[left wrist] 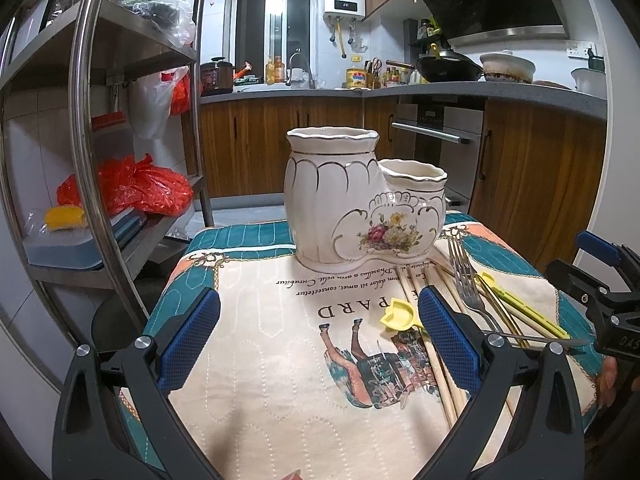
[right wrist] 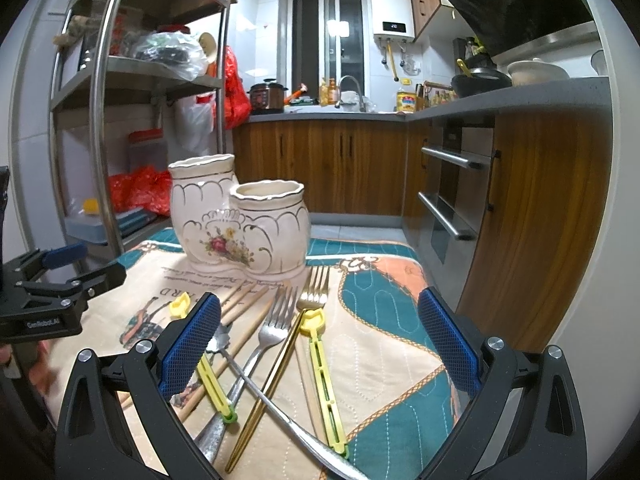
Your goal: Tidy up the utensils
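Lying in a crossed heap on the quilted printed cloth are the utensils — a silver fork, a gold fork, yellow plastic tongs and wooden chopsticks — just before the cream twin-pot ceramic holder. The right gripper hovers over them, jaws wide apart, empty. The left gripper, beside the heap, is equally spread — nothing held.

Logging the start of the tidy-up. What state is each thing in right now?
Left gripper: jaws open, empty.
Right gripper: jaws open, empty.
Ceramic holder: upright on the cloth, no utensils showing above either rim.
Silver fork: lying flat, crossed by other utensils.
Gold fork: lying flat, tines toward the holder.
Yellow scoops: lying flat.
Wooden chopsticks: lying loose in the pile.
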`<state>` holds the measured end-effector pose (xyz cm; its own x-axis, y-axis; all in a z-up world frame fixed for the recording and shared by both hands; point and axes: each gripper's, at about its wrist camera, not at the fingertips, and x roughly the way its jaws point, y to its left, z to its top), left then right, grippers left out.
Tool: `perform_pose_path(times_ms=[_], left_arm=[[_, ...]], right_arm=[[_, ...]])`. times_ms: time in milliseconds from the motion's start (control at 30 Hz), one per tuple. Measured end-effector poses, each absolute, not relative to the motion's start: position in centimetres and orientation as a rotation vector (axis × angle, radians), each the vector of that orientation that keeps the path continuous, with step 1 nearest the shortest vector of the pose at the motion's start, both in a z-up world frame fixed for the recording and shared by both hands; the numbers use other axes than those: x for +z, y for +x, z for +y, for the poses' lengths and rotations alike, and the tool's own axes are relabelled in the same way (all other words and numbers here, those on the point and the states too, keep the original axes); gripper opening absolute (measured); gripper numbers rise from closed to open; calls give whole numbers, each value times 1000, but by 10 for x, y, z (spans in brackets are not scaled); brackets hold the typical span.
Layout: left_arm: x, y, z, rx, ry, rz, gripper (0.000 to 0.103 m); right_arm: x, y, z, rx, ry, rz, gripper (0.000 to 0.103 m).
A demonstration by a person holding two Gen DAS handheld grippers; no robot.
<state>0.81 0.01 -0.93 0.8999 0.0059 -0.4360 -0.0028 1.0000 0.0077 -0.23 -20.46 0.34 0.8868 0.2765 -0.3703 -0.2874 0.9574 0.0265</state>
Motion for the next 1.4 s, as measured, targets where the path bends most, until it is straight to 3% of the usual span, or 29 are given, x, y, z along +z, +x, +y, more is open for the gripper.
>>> perform_pose_path(times_ms=[733, 967, 1200, 1400], left_arm=[[9, 29, 12, -11, 27, 561, 98], [10, 48, 19, -66, -61, 725, 97], [-5, 48, -4, -99, 54, 801, 97], [-5, 43, 14, -114, 37, 829, 88]], right_arm=[[6, 23, -214, 328, -20, 517, 98], [3, 34, -225, 326, -93, 630, 98], [1, 38, -214, 447, -89, 704, 98], [4, 31, -171, 567, -202, 695, 96]])
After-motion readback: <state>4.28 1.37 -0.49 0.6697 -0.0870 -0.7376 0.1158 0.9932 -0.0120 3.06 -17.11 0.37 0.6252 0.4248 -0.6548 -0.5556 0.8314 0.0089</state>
